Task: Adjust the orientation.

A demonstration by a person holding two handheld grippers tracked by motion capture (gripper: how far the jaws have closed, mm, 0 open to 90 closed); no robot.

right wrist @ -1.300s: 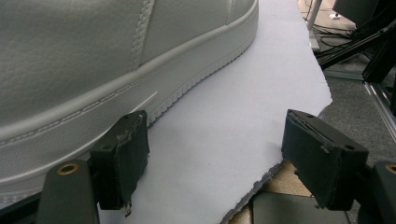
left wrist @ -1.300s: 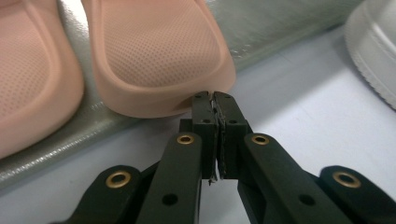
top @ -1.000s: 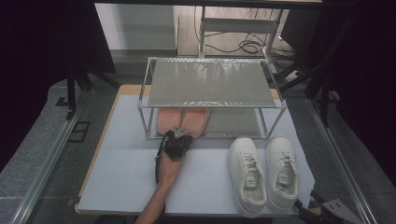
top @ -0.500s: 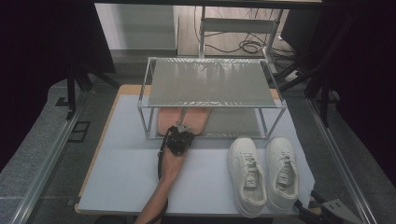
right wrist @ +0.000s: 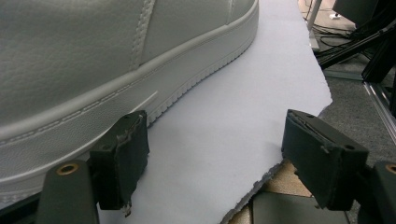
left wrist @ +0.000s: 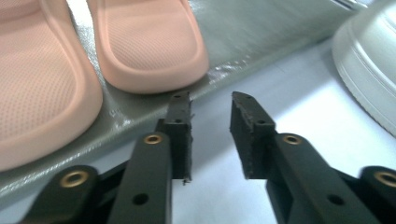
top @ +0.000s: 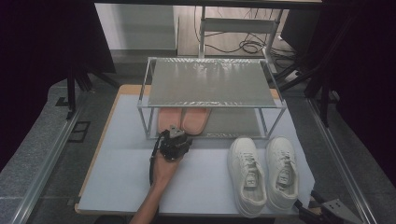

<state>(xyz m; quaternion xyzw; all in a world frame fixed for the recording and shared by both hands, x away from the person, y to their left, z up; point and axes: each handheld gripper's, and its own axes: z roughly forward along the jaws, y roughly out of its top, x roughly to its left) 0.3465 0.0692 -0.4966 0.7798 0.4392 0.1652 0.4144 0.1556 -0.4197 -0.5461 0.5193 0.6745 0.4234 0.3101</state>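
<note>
Left gripper point(left wrist: 211, 100) is seen just off the heels of the pink slippers point(left wrist: 149, 46) on the rack's lower shelf point(left wrist: 261, 37); its jaws have just been opening, nothing between. Right gripper point(right wrist: 212, 140) is spread, empty, beside the white sneaker point(right wrist: 93, 60).

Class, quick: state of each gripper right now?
Left gripper: fingers just opening, nothing between them, near the pink slippers.
Right gripper: open, empty, beside the white sneaker.

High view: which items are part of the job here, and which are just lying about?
In the job:
pink slippers, on the lower shelf of the rack
left gripper, jaws just opened, nothing between them
white sneakers

Lying about:
cables on the floor behind
</note>
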